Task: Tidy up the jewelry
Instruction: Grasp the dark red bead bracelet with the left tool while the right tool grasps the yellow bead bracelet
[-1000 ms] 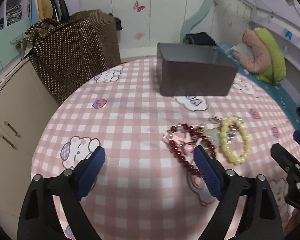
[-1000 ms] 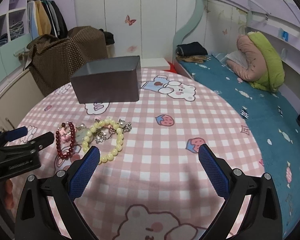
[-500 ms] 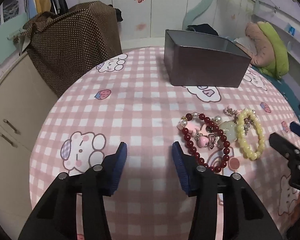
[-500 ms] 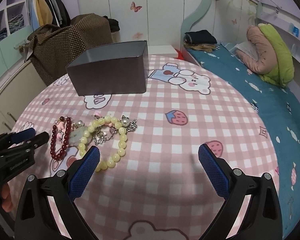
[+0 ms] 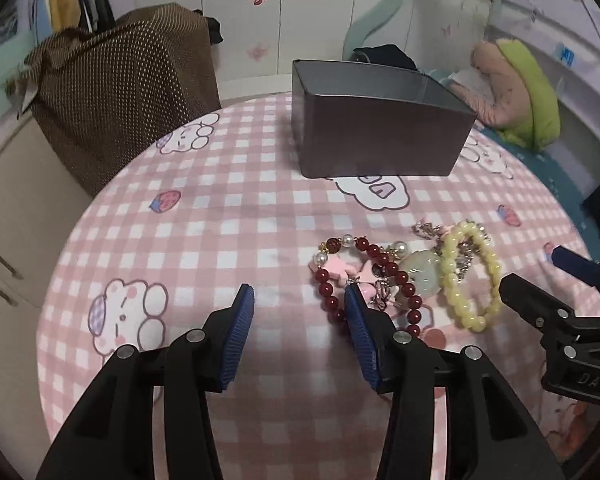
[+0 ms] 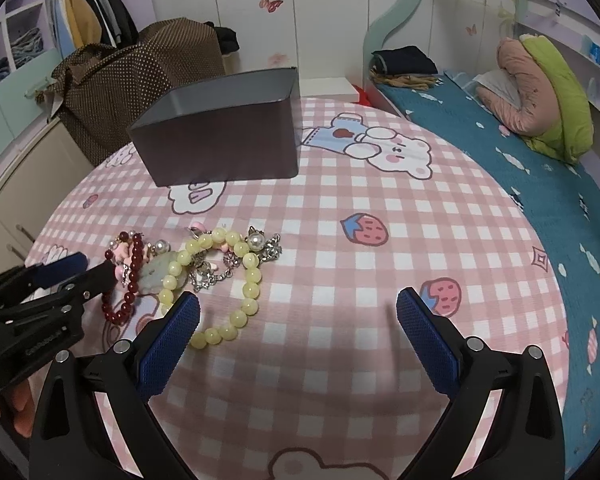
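**Both grippers over the jewelry pile, nothing held**

My left gripper [image 5: 298, 312] hangs over the pink checked tablecloth [image 5: 228, 216] with its jaws partly apart and closing. Between its blue pads there is only bare cloth. Its right pad sits at the near edge of the red bead bracelet [image 5: 328, 292], whose loop lies just to the right of that finger; whether pad and beads touch I cannot tell.

Further right of the left gripper lie a pale green pendant [image 5: 420, 274] and the yellow bead bracelet [image 5: 472, 276], tangled with silver charms. The dark open box [image 5: 380, 136] stands ahead of the gripper, well beyond the jewelry.

My right gripper [image 6: 298, 312] has its jaws wide apart and grips nothing. Its left pad hovers by the near end of the yellow bracelet's loop; the rest of the pile lies ahead and to the left. The box is ahead-left, farther back.
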A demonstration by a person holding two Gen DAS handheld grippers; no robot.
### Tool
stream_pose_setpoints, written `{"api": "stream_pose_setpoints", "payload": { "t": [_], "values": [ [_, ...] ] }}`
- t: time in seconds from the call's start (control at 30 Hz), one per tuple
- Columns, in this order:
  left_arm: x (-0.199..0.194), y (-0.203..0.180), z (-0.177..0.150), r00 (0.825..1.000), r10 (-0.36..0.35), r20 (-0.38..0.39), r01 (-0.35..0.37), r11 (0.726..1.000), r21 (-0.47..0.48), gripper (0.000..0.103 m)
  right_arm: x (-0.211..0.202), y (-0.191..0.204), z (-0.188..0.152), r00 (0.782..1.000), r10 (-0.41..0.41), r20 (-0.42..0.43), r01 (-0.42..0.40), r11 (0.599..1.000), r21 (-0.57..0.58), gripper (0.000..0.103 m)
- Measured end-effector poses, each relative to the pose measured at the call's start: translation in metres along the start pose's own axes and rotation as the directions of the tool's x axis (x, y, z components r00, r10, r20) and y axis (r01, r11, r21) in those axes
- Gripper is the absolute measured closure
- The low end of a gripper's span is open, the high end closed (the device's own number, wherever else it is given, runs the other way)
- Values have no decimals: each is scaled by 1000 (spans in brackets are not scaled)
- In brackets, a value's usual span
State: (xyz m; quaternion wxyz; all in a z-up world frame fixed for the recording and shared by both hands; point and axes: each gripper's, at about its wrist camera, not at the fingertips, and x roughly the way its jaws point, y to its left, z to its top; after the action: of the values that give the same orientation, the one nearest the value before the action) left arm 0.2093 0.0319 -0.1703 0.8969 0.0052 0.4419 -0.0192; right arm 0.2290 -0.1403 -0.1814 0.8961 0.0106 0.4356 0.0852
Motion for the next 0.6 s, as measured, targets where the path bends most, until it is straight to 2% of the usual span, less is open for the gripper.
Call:
{"api": "stream_pose_setpoints", "payload": {
  "t": [0.03, 0.13, 0.3, 0.4, 0.43, 0.5, 0.6],
  "values": [
    [0, 1, -1, 1000, 11, 4, -11, 1000, 6, 74, 2, 1, 0, 1000, -1, -8, 1, 1000, -7, 7],
    [0, 7, -1, 1000, 21, 13, -21, 1000, 6, 97, 6, 2, 1, 1000, 4, -18, -5, 1000, -15, 7],
    [0, 20, -1, 998, -52, 37, 53, 998, -18, 97, 11, 4, 4, 999, 26, -21, -27, 1000, -14, 7],
    [-14, 23, 0, 989, -120, 85, 122, 992, -18, 97, 13, 8, 4, 999, 38, -31, -39, 999, -22, 8],
    [-18, 21, 1, 986, -137, 96, 139, 990, -11, 97, 13, 10, 4, 999, 41, -28, -41, 999, -28, 10],
    [-28, 21, 4, 977, -171, 126, 171, 985, 3, 97, 15, 11, 4, 998, 45, -34, -46, 999, -28, 31],
    [-43, 19, 10, 962, -226, 156, 224, 974, 25, 97, 16, 15, 5, 999, 12, -35, -13, 999, -47, 40]
  ]
}}
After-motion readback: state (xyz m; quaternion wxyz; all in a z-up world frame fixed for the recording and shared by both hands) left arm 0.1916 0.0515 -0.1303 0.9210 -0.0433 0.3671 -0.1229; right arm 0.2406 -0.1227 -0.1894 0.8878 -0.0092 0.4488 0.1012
